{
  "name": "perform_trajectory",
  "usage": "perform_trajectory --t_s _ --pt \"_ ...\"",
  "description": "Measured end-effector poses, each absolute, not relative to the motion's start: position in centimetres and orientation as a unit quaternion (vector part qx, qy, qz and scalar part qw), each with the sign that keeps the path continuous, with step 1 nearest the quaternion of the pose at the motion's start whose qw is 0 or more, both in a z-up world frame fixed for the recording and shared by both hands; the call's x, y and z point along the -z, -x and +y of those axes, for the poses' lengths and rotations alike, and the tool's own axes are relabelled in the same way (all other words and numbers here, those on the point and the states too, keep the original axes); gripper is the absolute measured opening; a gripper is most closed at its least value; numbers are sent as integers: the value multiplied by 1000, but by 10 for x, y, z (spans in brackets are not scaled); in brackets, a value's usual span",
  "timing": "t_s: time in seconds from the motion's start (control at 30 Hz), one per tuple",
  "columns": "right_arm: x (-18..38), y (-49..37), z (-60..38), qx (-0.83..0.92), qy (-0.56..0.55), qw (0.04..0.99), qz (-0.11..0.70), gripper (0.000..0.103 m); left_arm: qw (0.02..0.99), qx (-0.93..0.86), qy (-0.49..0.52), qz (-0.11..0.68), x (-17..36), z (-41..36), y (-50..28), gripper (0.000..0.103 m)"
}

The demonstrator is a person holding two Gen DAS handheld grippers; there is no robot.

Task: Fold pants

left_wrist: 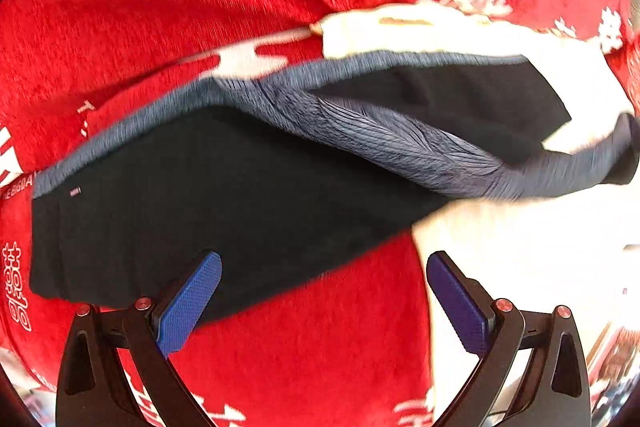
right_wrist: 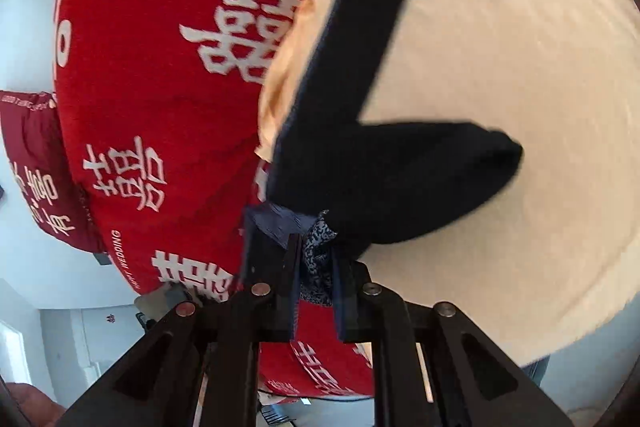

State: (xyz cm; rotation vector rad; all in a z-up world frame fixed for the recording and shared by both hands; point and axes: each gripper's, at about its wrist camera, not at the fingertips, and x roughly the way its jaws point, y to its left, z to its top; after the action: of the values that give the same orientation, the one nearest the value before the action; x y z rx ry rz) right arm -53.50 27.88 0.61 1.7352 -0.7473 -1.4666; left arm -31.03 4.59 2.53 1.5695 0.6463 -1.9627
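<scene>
Dark navy pants [left_wrist: 208, 203] with a blue-grey ribbed waistband [left_wrist: 392, 139] lie across a red printed blanket [left_wrist: 160, 7]. My left gripper [left_wrist: 324, 267] points down over them, open, with nothing between its blue pads [left_wrist: 188, 303]; the left pad overlaps the fabric's near edge. In the right wrist view the pants [right_wrist: 384, 171] hang in a V shape, both legs spread over a cream sheet [right_wrist: 520, 67]. My right gripper [right_wrist: 316, 267] is shut on the bunched waistband [right_wrist: 316, 255] between its fingers.
The red blanket [right_wrist: 152, 75] with white characters covers the bed. A cream sheet [left_wrist: 520, 259] lies at the right. A dark red pillow [right_wrist: 36, 163] sits at the bed's edge, with pale floor [right_wrist: 48, 291] below.
</scene>
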Motion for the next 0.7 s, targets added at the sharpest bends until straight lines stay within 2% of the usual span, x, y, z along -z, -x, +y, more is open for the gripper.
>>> perform_trajectory --t_s 0.13,0.2,0.23,0.27,0.33,0.47,0.6,0.63,0.67,0.7 --pt "-28 627 233 608 -648 395 -233 14 307 725 -567 244 -24 20 333 103" --pt "-26 664 208 628 -650 385 -187 19 326 718 -561 253 -22 5 342 103" --pt "-21 673 204 638 -653 377 -159 24 334 717 -556 256 -21 1 344 103" --pt "-20 680 197 652 -650 370 -124 40 341 715 -553 258 -20 -4 346 103" --pt "-19 682 196 669 -638 370 -95 56 356 709 -553 257 -15 -11 348 103" --pt "8 676 225 678 -663 308 -84 56 372 689 -567 256 6 -19 351 103" --pt "58 675 257 657 -703 238 -131 56 380 666 -590 252 32 -19 347 103" --pt "71 677 259 647 -710 232 -151 51 380 659 -601 245 39 -16 346 103" --pt "84 680 257 636 -719 231 -160 20 379 655 -608 240 44 -13 343 103" --pt "92 681 254 629 -725 231 -163 10 374 655 -612 239 49 -10 342 103"
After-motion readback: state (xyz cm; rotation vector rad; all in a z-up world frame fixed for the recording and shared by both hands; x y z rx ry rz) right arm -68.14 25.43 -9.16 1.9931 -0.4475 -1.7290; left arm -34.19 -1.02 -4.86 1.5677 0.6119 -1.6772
